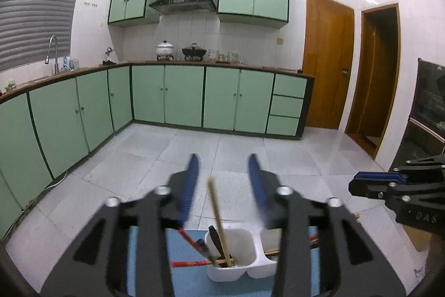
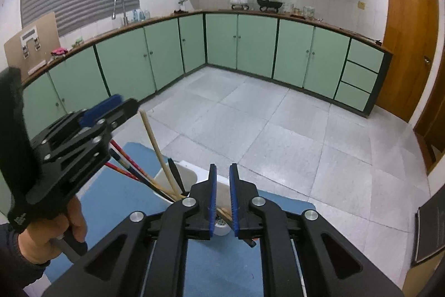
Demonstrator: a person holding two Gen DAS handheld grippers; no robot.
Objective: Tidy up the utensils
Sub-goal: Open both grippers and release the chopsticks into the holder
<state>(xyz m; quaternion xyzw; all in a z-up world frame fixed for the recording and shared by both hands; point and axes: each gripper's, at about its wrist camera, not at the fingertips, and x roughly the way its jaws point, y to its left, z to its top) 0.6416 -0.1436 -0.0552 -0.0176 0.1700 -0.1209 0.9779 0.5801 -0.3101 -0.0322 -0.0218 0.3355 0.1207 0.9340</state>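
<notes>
Where left view lacks it: hand [image 2: 52, 235]

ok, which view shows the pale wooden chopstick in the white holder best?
Left wrist: the pale wooden chopstick stands centred, visible down into the white plastic two-compartment holder. Right wrist shows it off-centre, its base hidden.

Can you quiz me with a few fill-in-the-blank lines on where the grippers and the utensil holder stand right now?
1. The wooden chopstick stands in the ____ utensil holder.
2. The holder sits on a ____ mat.
3. The left gripper has its jaws ____, with the chopstick's top loose between them.
4. The blue pads of the right gripper stand close together with ____ gripped between them.

Missing words: white; blue; open; nothing
</notes>
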